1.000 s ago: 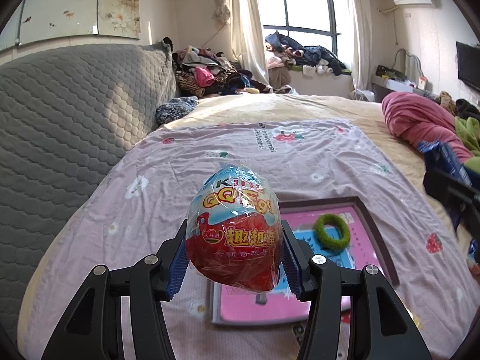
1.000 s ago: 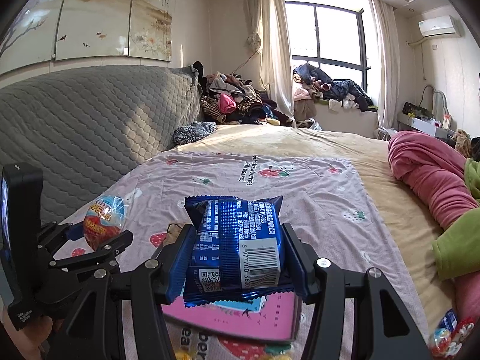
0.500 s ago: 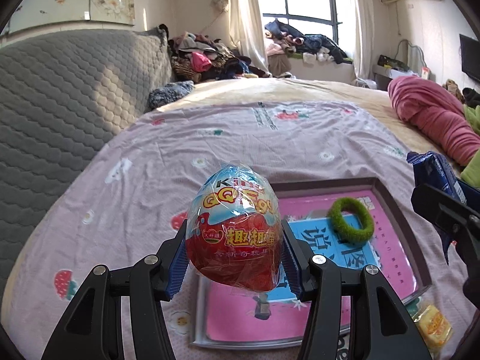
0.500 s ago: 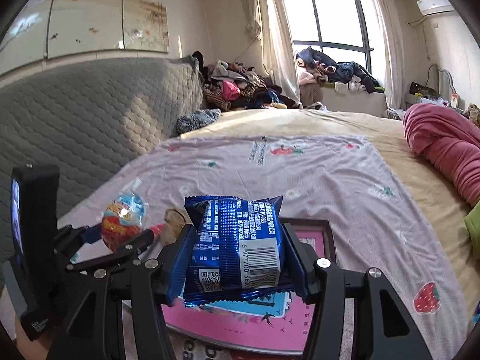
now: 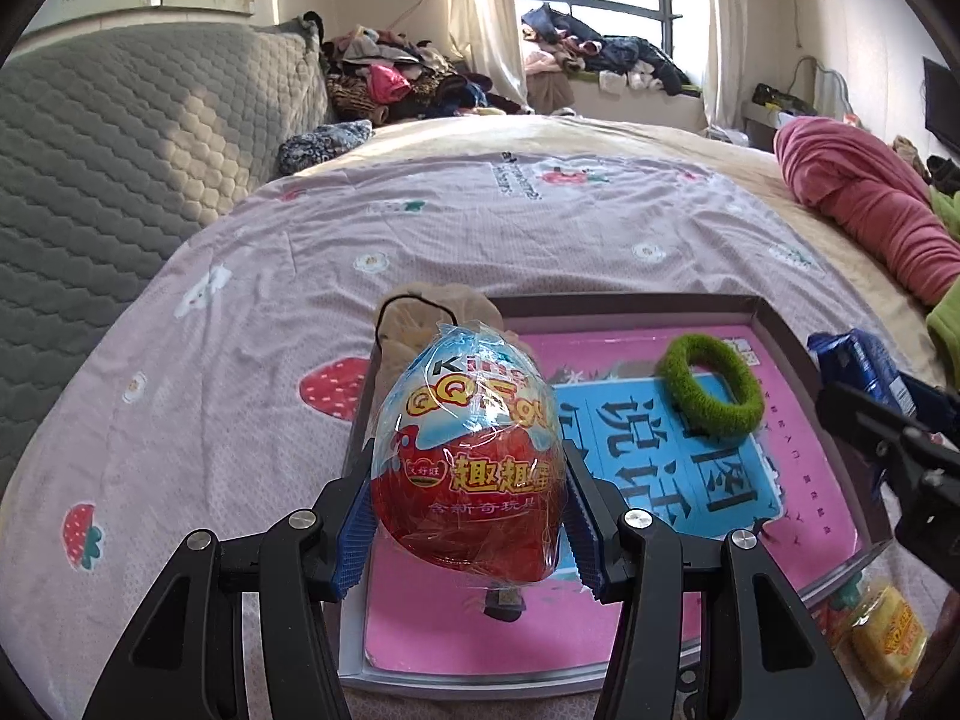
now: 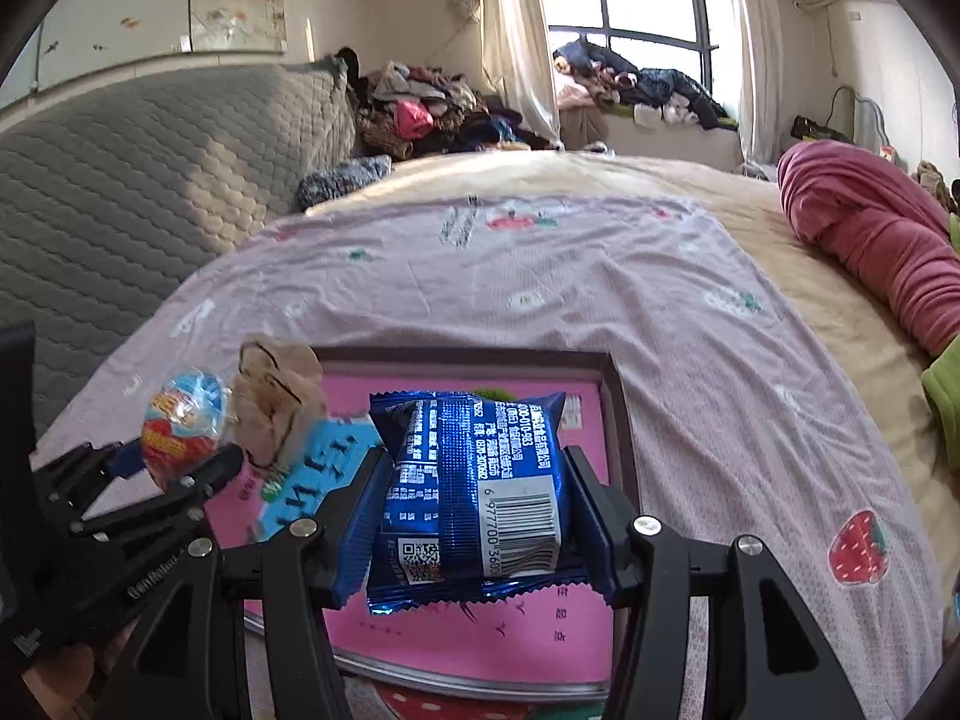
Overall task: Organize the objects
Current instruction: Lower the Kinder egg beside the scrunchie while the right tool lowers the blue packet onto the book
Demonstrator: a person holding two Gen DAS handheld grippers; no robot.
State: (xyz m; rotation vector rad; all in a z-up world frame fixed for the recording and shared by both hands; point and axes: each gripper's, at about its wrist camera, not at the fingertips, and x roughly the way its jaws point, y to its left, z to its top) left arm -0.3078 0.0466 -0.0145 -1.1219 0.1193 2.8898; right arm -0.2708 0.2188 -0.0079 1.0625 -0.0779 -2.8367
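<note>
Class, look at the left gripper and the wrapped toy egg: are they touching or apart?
Touching. In the left wrist view, the left gripper has both blue pads pressed against the sides of the toy egg, holding it above the tray.

We record strong daylight entering through the window [image 5: 606,18] at the upper centre of both views; the panes are blown out to white and the curtains [image 6: 516,30] glow. Sunlight falls in a warm patch on the quilted headboard [image 5: 198,114] at upper left, the rest of it in grey shade. We note fisheye bending: the bed sheet [image 6: 540,276] bulges, and black vignette fills all four corners. The egg-shaped snack [image 5: 468,468] in the lower centre of the left view shows specular glints on its wrapper. In the right view, the blue packet [image 6: 480,480] is sharp, while the lower left looks softly blurred.
</note>
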